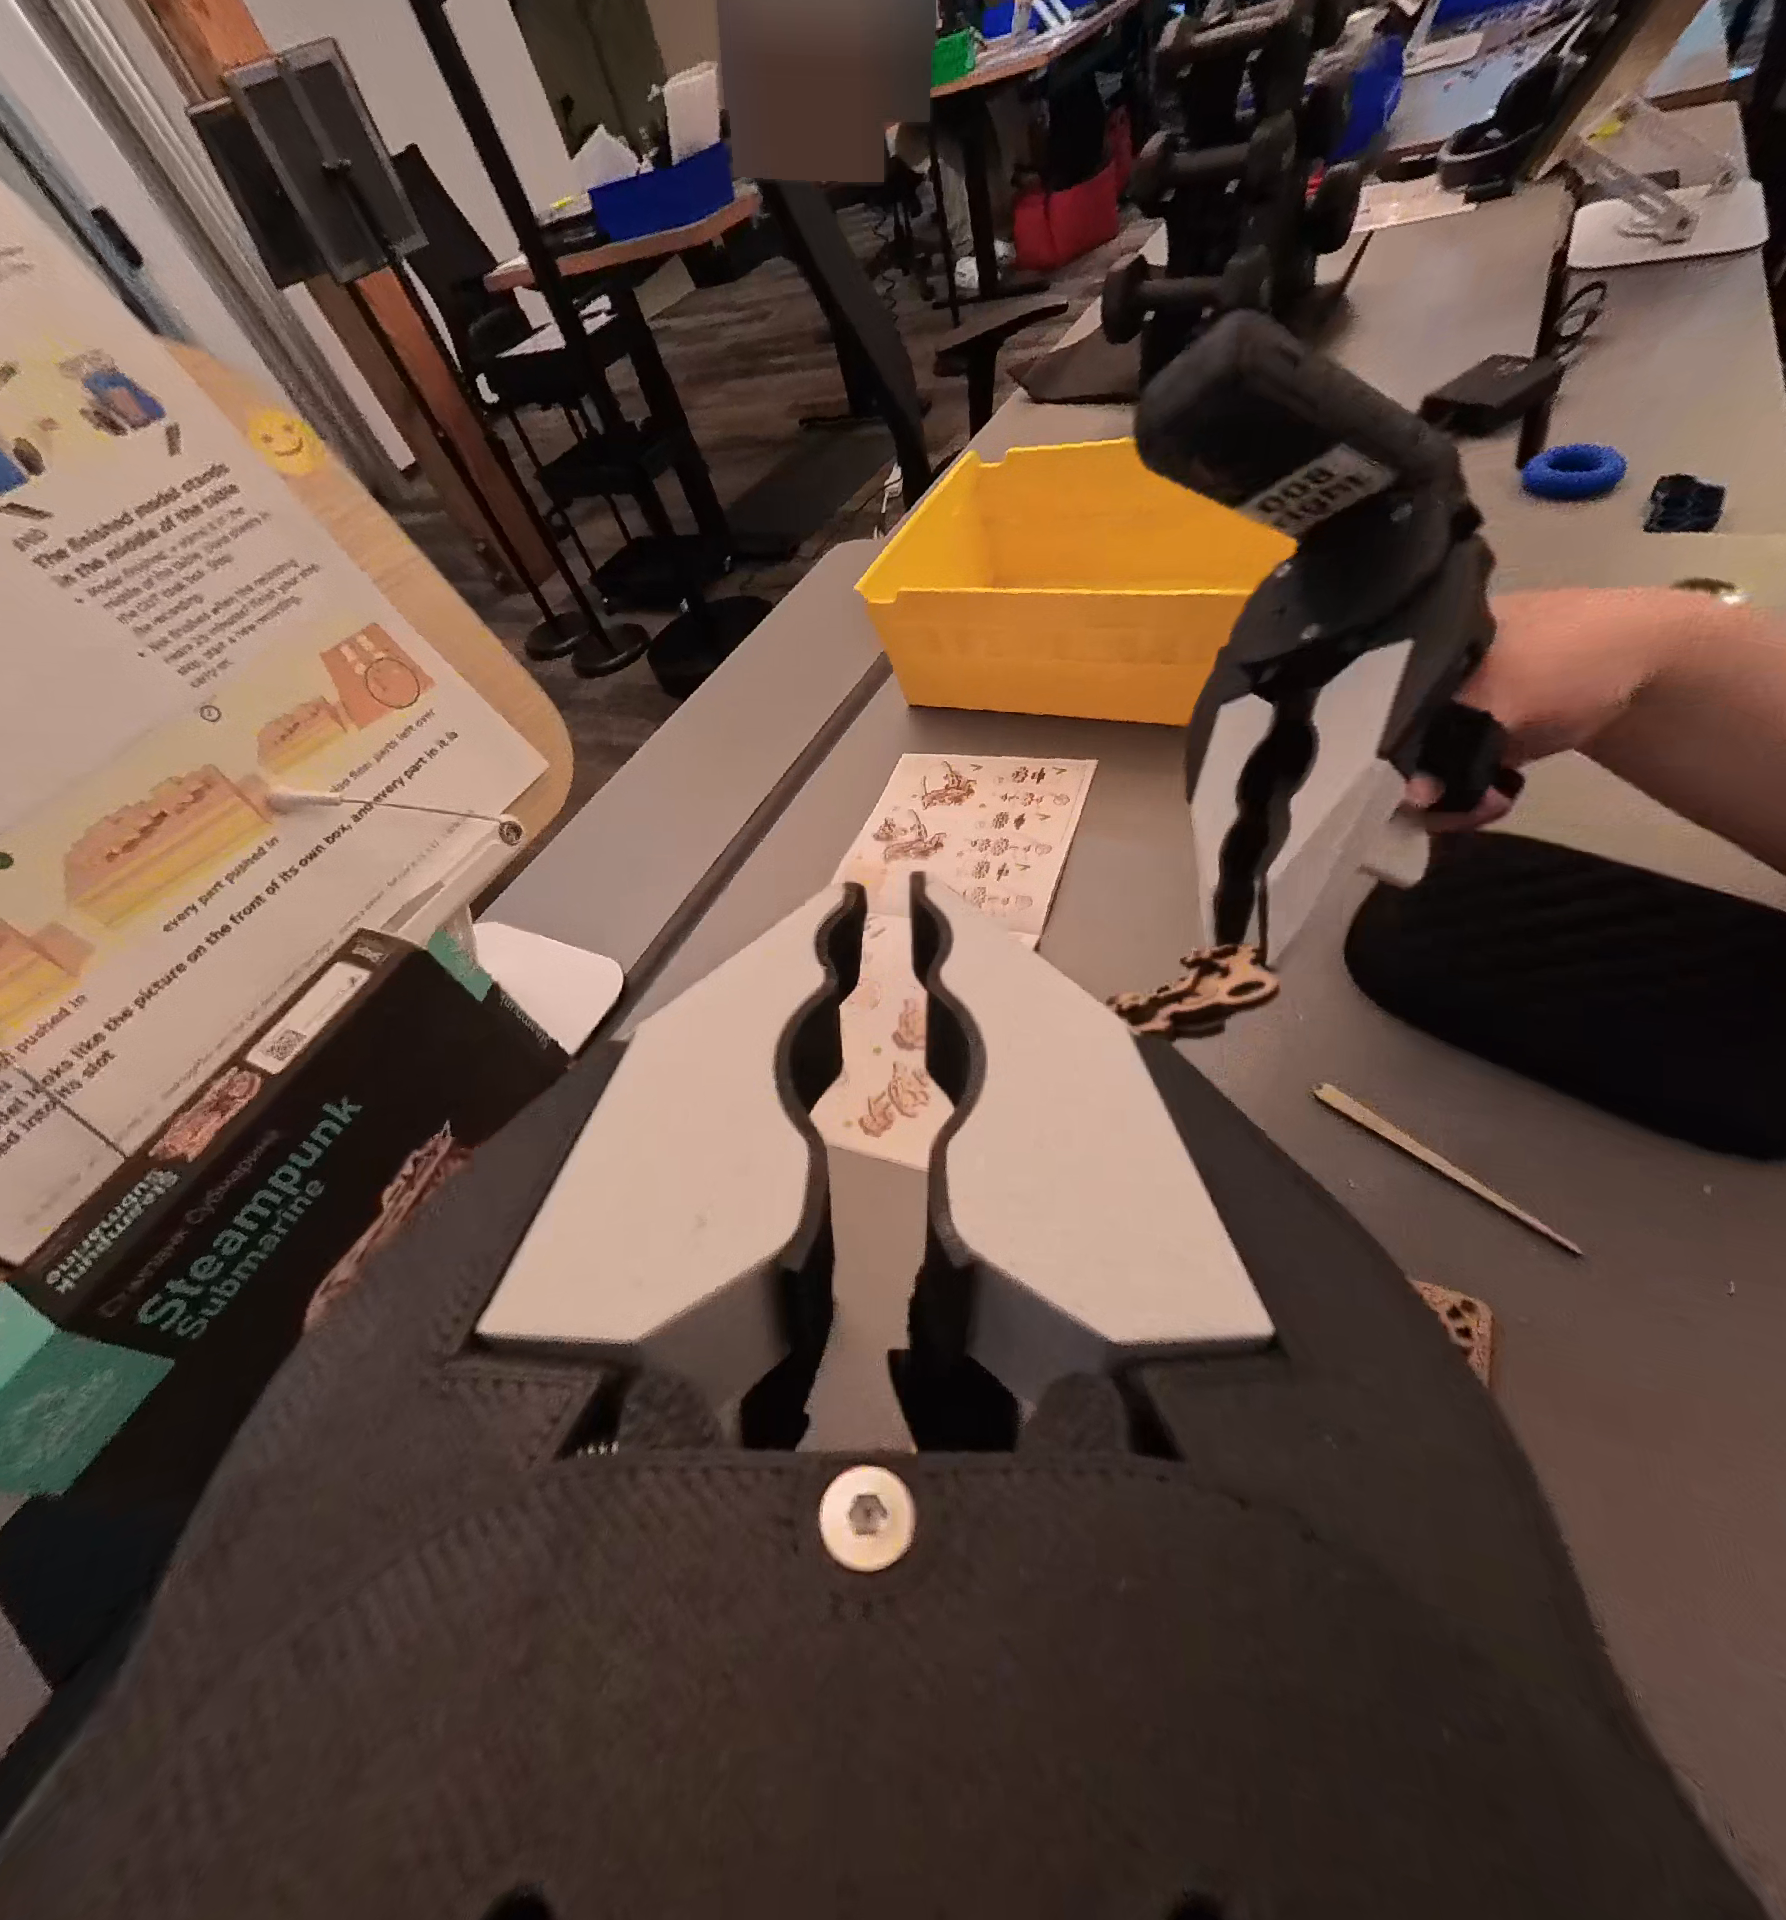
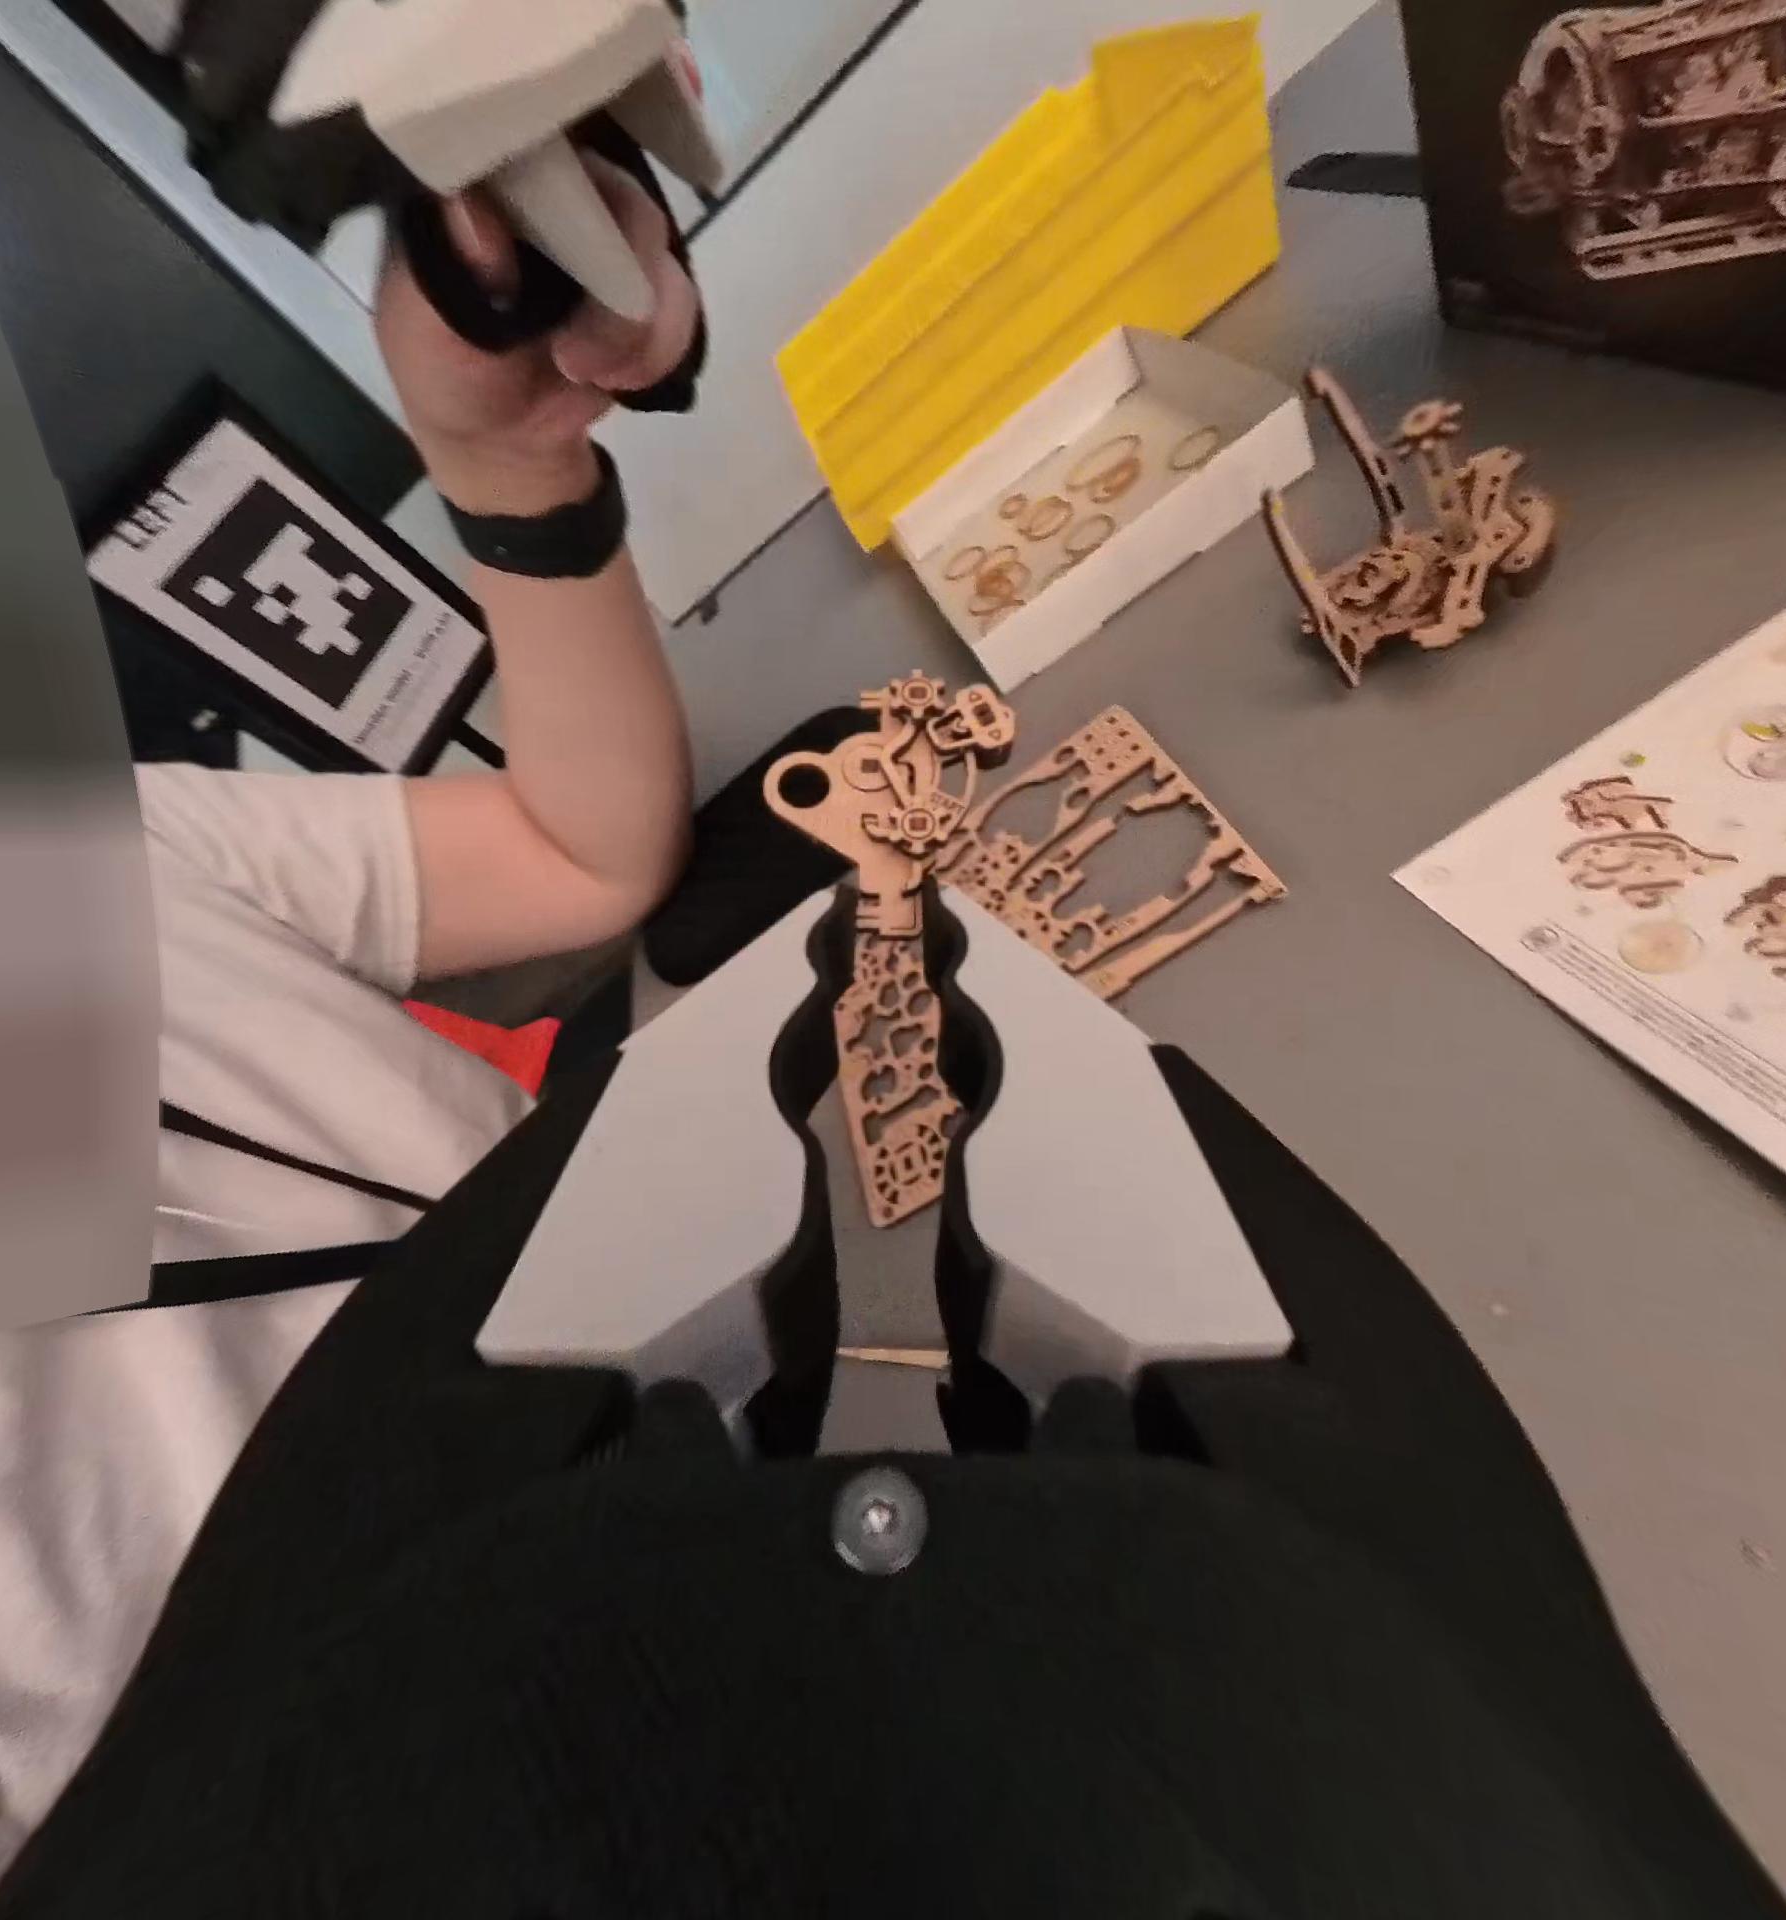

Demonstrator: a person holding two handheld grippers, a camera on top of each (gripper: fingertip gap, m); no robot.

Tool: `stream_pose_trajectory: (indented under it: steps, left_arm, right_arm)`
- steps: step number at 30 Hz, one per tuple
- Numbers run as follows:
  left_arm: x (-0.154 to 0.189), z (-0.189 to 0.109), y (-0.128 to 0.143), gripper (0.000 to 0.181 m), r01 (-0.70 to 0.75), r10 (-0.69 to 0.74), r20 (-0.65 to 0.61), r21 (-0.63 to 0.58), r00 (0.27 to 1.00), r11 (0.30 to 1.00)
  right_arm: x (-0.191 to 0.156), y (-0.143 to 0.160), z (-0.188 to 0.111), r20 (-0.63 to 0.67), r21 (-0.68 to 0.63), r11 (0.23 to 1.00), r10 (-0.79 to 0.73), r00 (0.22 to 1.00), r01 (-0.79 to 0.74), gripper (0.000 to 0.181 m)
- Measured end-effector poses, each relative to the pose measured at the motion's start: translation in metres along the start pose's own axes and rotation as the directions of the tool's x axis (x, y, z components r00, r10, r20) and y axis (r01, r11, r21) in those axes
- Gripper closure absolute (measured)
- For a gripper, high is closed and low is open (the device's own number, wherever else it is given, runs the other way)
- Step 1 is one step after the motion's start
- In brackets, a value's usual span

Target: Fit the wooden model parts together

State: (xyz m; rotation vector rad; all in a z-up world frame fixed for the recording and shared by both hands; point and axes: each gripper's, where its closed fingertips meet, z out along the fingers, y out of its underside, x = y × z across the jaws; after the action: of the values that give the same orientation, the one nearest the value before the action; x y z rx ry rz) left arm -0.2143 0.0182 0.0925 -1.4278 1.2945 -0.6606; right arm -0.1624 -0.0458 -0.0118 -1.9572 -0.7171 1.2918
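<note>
While the right gripper (image 2: 884,914) pinches the wooden part (image 2: 894,935) mid-air and the left gripper (image 1: 884,899) hangs narrow and empty, carry it level to the half-built model (image 2: 1408,530) far right, aligning tabs before pressing.

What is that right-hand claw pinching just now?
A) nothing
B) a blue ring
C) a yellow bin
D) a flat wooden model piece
D: the right gripper is closed on a flat wooden model piece, whose gear-cut end sticks out past the fingertips.
</note>
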Motion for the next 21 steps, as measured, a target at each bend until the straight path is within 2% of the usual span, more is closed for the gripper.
stream_pose_trajectory:
  steps: [2,6,9,12,14,17,19,21]
  left_arm:
    - [-0.003,-0.006,-0.002,0.167,-0.042,0.043,-0.015,0.039,0.999,0.998]
    - [0.004,-0.014,0.000,0.143,-0.140,0.156,-0.107,0.142,0.982,0.980]
    - [0.015,-0.014,-0.002,0.144,-0.220,0.257,-0.140,0.235,0.956,0.947]
    - [0.028,-0.005,0.001,0.141,-0.301,0.344,-0.149,0.252,0.927,0.920]
    - [0.034,0.007,0.007,0.142,-0.384,0.414,-0.120,0.216,0.902,0.898]
    - [0.026,0.027,0.026,0.140,-0.530,0.532,-0.028,0.043,0.846,0.847]
    - [0.024,0.038,0.038,0.138,-0.607,0.608,-0.002,-0.067,0.794,0.792]
    - [0.033,0.048,0.046,0.137,-0.626,0.626,-0.031,-0.113,0.779,0.772]
  right_arm:
    - [-0.011,-0.016,-0.004,0.086,-0.009,1.000,0.017,0.996,-0.016,0.170]
    - [-0.027,-0.044,-0.011,0.229,-0.042,0.998,0.058,0.972,-0.050,0.170]
    - [-0.025,-0.057,-0.015,0.252,-0.082,0.995,0.067,0.965,-0.048,0.171]
    - [-0.016,-0.061,-0.017,0.239,-0.136,0.990,0.071,0.968,-0.039,0.171]
    - [-0.003,-0.060,-0.016,0.169,-0.170,0.985,0.047,0.984,-0.018,0.171]
    - [0.020,-0.053,-0.018,0.024,-0.209,0.978,0.006,1.000,-0.001,0.171]
    - [0.025,-0.046,-0.020,-0.001,-0.217,0.976,-0.007,1.000,0.006,0.171]
    - [0.030,-0.035,-0.025,-0.012,-0.227,0.974,-0.001,1.000,-0.002,0.170]
